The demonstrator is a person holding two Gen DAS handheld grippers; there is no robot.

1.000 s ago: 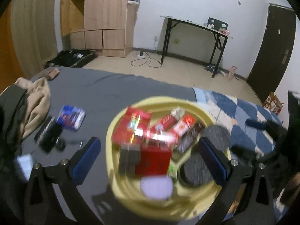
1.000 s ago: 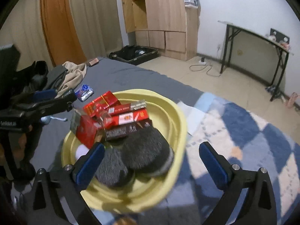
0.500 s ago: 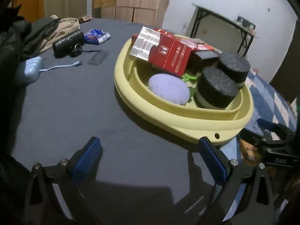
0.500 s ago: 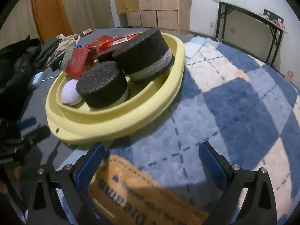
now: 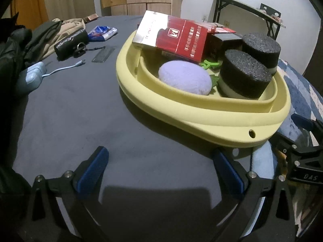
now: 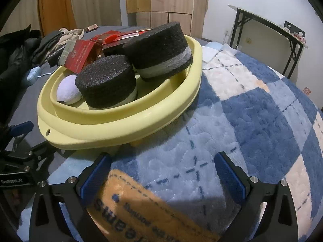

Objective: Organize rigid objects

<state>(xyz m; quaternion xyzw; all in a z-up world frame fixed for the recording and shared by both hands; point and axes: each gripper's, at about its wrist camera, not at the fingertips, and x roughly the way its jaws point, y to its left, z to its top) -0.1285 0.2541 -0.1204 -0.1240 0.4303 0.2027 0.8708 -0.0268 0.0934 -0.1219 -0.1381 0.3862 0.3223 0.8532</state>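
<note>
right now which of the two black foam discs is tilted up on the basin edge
The far black foam disc, the wider one with grey and white layers, leans on the yellow basin rim. The near black foam disc sits flat, beside the lilac pad.

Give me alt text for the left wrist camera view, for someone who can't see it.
A yellow basin sits on a dark grey bedcover, holding two black foam cylinders, a lilac pad and a red box. The open left gripper hovers in front of it, empty.
</note>
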